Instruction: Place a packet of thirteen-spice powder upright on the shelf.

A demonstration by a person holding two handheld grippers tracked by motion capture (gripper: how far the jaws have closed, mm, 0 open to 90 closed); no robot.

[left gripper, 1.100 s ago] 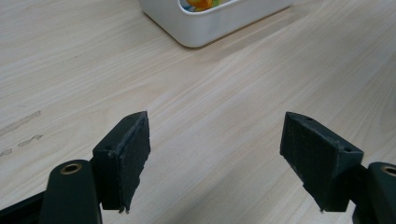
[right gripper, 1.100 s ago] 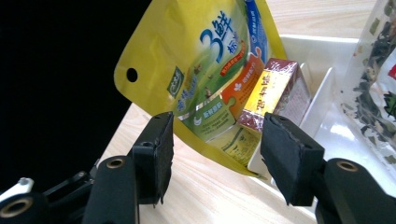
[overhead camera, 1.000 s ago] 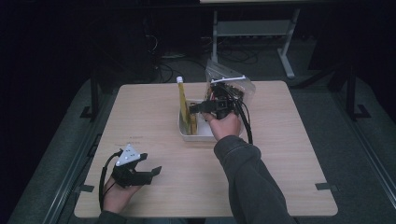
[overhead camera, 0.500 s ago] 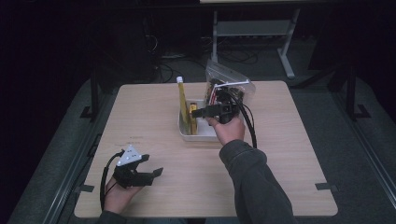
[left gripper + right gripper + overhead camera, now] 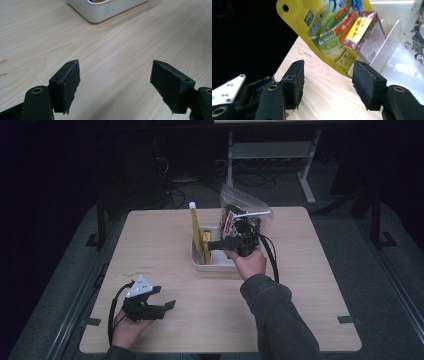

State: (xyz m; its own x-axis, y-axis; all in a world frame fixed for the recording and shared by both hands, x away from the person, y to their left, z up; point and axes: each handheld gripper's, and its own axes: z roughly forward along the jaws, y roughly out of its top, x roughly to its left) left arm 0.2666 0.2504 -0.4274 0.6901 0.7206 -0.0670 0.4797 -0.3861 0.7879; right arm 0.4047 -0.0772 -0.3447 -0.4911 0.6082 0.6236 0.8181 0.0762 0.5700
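While yellow pouch [image 5: 322, 30] leans ahead, right gripper [image 5: 327, 83] agape

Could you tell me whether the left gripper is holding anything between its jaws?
No, the left gripper stands open over the bare wooden table, with nothing between its jaws.

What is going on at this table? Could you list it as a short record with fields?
Surface: wooden table
Container: white bin with dividers, near the table's middle
In the bin: yellow pouch standing upright, small yellow and maroon box beside it
Behind the bin: clear bag with dark speckled contents
Right gripper: jaws open, empty, pointed at the pouch
Left gripper: jaws open, empty, over bare table near the front edge
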